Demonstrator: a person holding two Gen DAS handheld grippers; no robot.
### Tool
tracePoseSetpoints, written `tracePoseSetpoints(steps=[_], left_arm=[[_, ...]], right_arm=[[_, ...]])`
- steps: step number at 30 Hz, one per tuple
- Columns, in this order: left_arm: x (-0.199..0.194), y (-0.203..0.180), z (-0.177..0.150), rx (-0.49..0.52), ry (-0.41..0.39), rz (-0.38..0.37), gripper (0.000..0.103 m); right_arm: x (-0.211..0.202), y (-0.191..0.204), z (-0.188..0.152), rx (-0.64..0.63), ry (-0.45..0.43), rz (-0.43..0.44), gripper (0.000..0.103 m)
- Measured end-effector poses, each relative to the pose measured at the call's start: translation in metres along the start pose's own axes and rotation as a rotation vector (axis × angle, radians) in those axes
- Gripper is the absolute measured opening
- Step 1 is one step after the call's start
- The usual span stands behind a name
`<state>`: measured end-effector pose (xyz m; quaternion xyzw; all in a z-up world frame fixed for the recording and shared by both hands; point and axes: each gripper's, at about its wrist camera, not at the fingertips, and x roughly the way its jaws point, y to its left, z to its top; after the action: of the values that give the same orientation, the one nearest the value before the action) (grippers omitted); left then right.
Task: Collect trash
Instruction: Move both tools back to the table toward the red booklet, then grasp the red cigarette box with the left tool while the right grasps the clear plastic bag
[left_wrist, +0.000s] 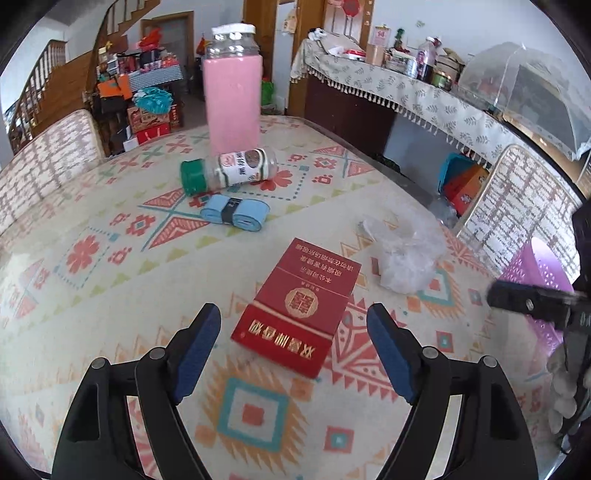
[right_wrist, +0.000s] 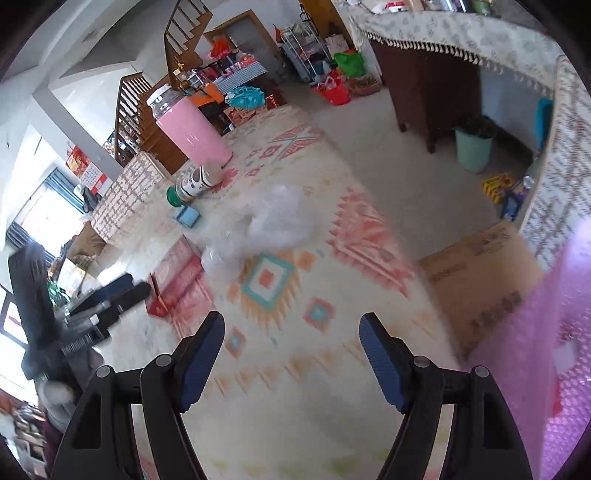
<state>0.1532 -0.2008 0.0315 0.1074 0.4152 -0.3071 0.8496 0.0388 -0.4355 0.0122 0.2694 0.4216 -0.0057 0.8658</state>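
Left wrist view: our left gripper (left_wrist: 293, 325), fingers wide and empty, hovers at the red pack (left_wrist: 299, 306) on the counter (left_wrist: 92, 295); right gripper (right_wrist: 291, 332) likewise wide, empty; next, we straddle the pack and close.

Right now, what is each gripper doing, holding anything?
Left gripper: open, holding nothing, above the red box.
Right gripper: open, holding nothing.

A lived-in home, probably its dining room: a wooden staircase (left_wrist: 48, 85) at upper left; stacked gift boxes (left_wrist: 147, 110) beneath; a cloth-draped sideboard (left_wrist: 399, 92) at upper right; a patterned table (left_wrist: 110, 258) fills the centre.
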Motion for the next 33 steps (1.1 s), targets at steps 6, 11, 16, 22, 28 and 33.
tracePoseSetpoints(steps=[6,11,16,22,28,33], left_arm=[[0.021,-0.004,0.001,0.04,0.033,0.019,0.08],[0.027,-0.002,0.0,-0.012,0.063,0.014,0.079],[0.024,-0.005,-0.006,-0.024,0.097,0.099,0.055],[-0.025,-0.005,-0.025,-0.084,0.052,0.131,0.055],[-0.08,-0.011,-0.056,-0.144,0.021,0.159,0.055],[-0.114,-0.018,-0.085,-0.206,-0.002,0.155,0.055]], right_arm=[[0.041,0.019,0.031,0.025,0.011,0.018,0.081],[0.063,0.042,0.046,0.016,0.013,0.002,0.081],[0.078,0.062,0.052,-0.048,0.004,-0.073,0.081],[0.081,0.064,0.05,-0.073,0.007,-0.106,0.033],[0.06,0.056,0.025,-0.06,0.023,-0.058,0.032],[0.029,0.051,-0.009,-0.068,0.03,-0.03,0.032]])
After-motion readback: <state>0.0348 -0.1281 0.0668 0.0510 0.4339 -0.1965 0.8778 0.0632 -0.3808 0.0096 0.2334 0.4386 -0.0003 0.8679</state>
